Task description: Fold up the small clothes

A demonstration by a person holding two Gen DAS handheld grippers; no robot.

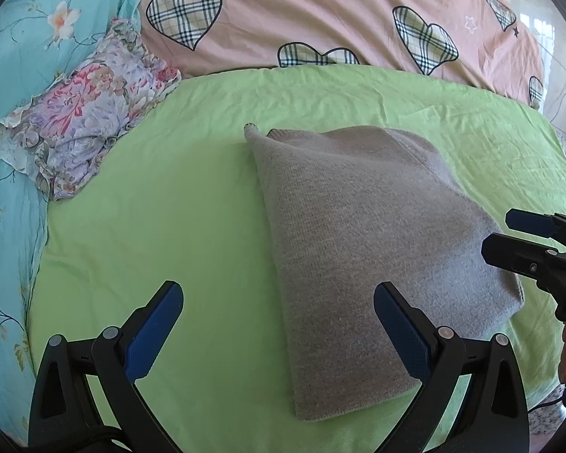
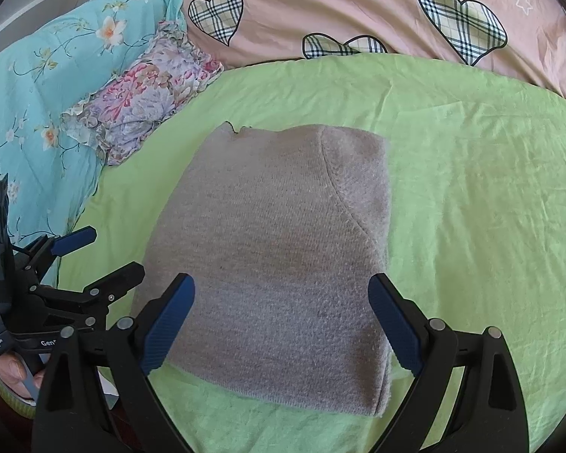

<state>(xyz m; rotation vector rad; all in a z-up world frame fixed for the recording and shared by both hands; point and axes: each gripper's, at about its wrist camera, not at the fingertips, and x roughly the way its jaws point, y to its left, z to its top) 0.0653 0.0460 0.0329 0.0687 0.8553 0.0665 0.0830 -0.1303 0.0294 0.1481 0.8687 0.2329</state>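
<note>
A: Two grippers, one in each of my hands, and both stand with their fingers spread wide and nothing between them. My left gripper (image 1: 279, 324) hangs over the green sheet (image 1: 177, 196), its right finger above the near edge of the grey knit garment (image 1: 362, 234), its left finger over bare sheet.

B: And the right one?

A: My right gripper (image 2: 281, 319) hangs straight over the near part of the same garment (image 2: 283, 249), one finger toward each side of it. I can't tell whether either finger touches the knit.

B: Where does the garment lie?

A: Flat on the green sheet (image 2: 471, 207), folded into a neat block, with a curved seam running across its top layer toward the far right corner. One small frayed tip sticks out at the far left corner.

B: What else is around it?

A: A flowered frilly cloth (image 1: 83, 113) lies bunched at the far left, on the edge of the green sheet where it meets a turquoise floral cover (image 1: 15, 60). Behind it all is a pink cover with plaid hearts (image 1: 320, 11). From the left view my right gripper (image 1: 509, 234) shows at the right edge, just beside the garment.
</note>
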